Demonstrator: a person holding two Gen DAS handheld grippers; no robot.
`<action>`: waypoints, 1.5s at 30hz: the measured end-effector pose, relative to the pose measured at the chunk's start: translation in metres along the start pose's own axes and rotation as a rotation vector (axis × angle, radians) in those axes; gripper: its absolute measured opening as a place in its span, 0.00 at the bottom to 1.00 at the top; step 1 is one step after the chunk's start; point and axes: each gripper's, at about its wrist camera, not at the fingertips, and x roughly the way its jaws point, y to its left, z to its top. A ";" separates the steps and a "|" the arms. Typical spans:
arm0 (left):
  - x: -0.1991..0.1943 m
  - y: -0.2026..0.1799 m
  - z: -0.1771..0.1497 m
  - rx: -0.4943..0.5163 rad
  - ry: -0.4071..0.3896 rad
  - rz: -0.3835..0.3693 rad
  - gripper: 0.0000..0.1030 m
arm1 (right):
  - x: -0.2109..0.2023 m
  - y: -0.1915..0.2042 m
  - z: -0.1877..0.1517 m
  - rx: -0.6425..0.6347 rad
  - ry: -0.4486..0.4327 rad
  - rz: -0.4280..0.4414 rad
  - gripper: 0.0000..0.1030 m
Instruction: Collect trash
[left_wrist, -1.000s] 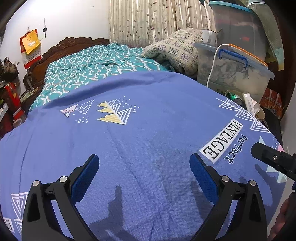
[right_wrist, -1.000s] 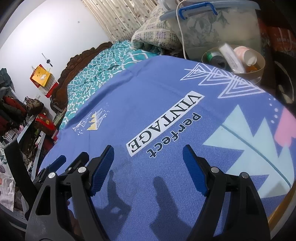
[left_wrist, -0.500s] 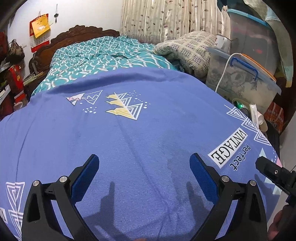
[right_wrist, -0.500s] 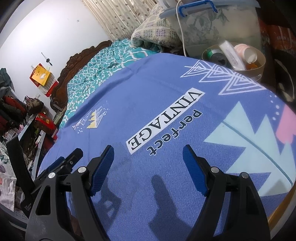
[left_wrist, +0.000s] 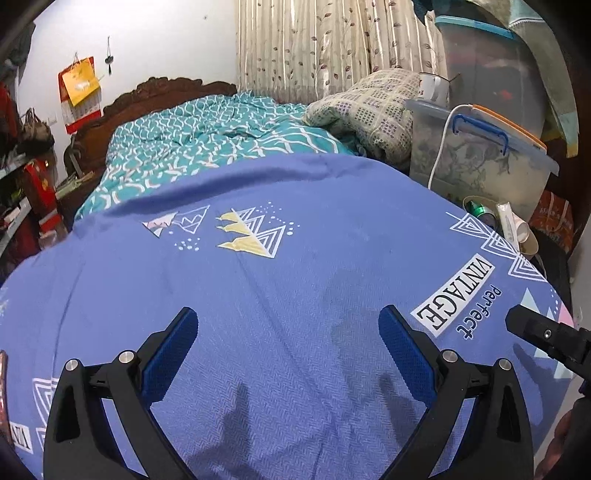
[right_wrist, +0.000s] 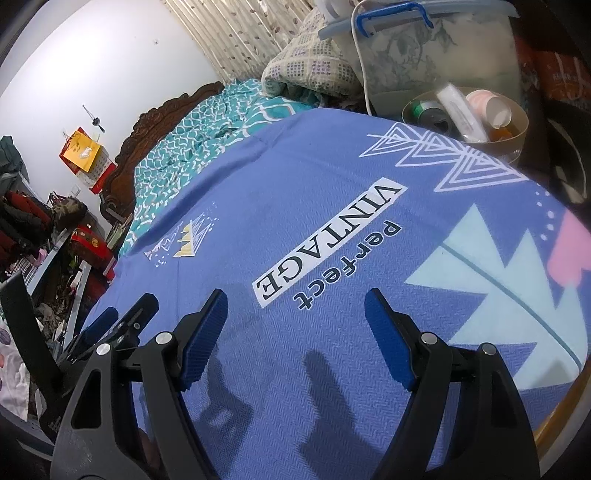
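Observation:
My left gripper (left_wrist: 288, 325) is open and empty above a blue printed bedsheet (left_wrist: 314, 251). My right gripper (right_wrist: 295, 306) is open and empty over the same bedsheet (right_wrist: 332, 177) near its "VINTAGE perfect" print. A round tan bin (right_wrist: 517, 122) stands off the bed's far right corner and holds a green can (right_wrist: 424, 110), a white tube (right_wrist: 458, 107) and a pink cup (right_wrist: 491, 107). The bin also shows in the left wrist view (left_wrist: 528, 240). No loose trash shows on the sheet. The right gripper's finger (left_wrist: 543, 332) shows at the left view's right edge.
A teal quilt (left_wrist: 207, 147) and a checked folded blanket (left_wrist: 369, 107) lie at the bed's far end. A clear storage box (left_wrist: 480, 158) with a white cable stands beside the bin. Cluttered shelves (right_wrist: 48, 251) line the left side. A carved headboard (left_wrist: 159, 92) is behind.
The left wrist view has swung right and tilted, showing more of the headboard and wall. The right gripper has barely moved. Both stay open.

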 end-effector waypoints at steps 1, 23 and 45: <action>0.000 0.000 -0.001 0.002 0.002 0.000 0.92 | 0.000 0.000 0.000 0.000 0.001 0.000 0.75; 0.015 0.023 -0.002 -0.116 0.088 -0.029 0.92 | 0.004 0.002 -0.001 -0.004 0.023 -0.001 0.75; 0.012 0.008 -0.004 -0.035 0.072 -0.006 0.92 | 0.010 -0.001 -0.006 0.002 0.038 -0.002 0.75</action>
